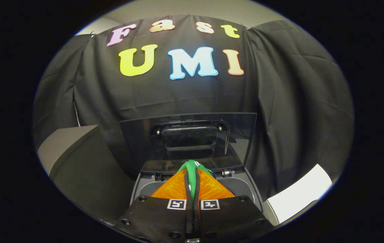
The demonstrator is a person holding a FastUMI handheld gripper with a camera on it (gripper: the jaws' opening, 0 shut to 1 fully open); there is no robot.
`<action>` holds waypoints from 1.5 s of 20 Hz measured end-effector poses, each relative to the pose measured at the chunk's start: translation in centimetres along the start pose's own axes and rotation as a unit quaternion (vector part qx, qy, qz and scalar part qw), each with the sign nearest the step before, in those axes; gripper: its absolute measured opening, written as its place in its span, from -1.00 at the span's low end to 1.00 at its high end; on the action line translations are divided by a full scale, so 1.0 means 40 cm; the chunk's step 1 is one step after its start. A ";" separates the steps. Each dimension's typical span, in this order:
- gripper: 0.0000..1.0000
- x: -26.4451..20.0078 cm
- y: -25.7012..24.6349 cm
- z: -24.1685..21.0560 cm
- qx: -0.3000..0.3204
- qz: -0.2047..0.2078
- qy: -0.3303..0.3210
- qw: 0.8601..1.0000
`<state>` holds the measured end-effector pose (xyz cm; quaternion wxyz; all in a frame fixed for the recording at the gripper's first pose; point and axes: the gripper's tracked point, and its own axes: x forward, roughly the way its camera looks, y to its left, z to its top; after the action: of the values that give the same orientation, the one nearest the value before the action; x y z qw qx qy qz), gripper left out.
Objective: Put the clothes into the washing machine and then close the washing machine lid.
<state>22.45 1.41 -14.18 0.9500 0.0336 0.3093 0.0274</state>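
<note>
Gripper (pixel 192 175) pinching a green garment (pixel 192 167) right over the open washer

Both fingers are pressed together on the green cloth, a bit of it poking out past the tips. Just beyond sits the washing machine (pixel 246 189), grey top rim showing, with its dark see-through lid (pixel 188 138) standing upright behind. A grey box (pixel 73 152) sits off to the left.

gripper (pixel 192 179) level, pointing forward; jaws drawn nearly together, both fingers (pixel 175 187) pressing on a thin fold of green cloth (pixel 192 167) that pokes out past the tips
</note>
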 end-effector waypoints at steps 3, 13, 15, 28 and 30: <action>-0.97 0.030 -0.012 -0.065 0.003 -0.001 0.023 1.000; -0.97 0.095 -0.015 -0.251 -0.003 0.002 0.099 0.995; -0.97 0.103 -0.016 -0.276 -0.003 0.003 0.109 0.994; -0.52 0.117 0.009 -0.333 0.001 0.024 0.135 0.991; -0.23 0.119 0.017 -0.319 0.003 0.028 0.127 0.992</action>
<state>18.77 3.04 -27.20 0.9018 0.0417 0.4262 0.0572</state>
